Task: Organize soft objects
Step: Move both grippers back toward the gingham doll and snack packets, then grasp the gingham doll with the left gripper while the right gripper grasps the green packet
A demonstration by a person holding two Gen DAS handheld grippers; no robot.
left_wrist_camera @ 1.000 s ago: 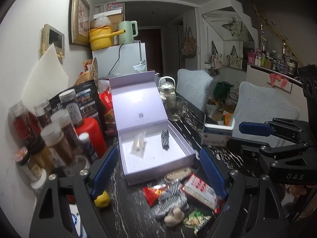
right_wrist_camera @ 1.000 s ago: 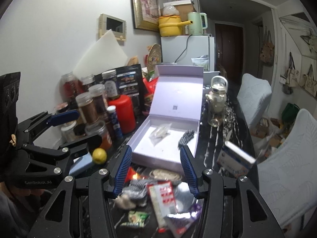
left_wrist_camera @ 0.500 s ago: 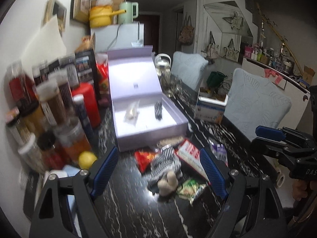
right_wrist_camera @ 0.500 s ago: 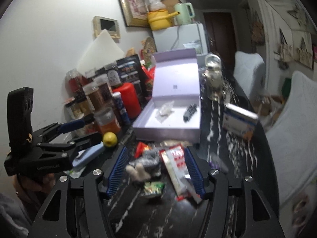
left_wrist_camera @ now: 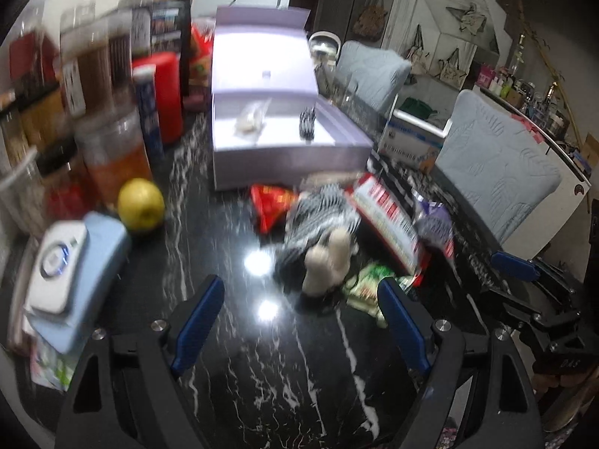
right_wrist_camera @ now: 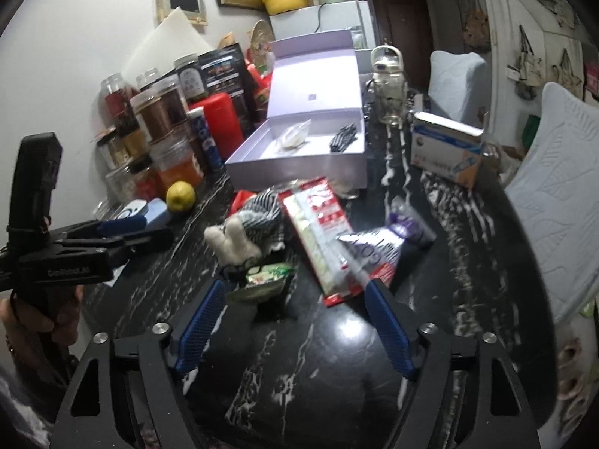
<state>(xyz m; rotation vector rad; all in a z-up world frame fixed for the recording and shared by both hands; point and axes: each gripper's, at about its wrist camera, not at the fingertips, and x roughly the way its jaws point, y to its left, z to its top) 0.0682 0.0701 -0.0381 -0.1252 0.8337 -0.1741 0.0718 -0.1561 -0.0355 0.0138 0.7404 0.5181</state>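
striped plush (left_wrist_camera: 322,224) seemingly beyond left gripper (left_wrist_camera: 299,310)

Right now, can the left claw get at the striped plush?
Probably yes: left claw is open and empty, plush lies just ahead on bare table, nothing between; snack packs crowd only its far sides.

Both grippers sit lower and closer to the black marble table (right_wrist_camera: 337,355) than a second ago, tipped further down toward the pile around the striped plush toy (left_wrist_camera: 322,232). The right gripper (right_wrist_camera: 294,321) has spread from narrow to wide, its jaws opening with only packets ahead of them.
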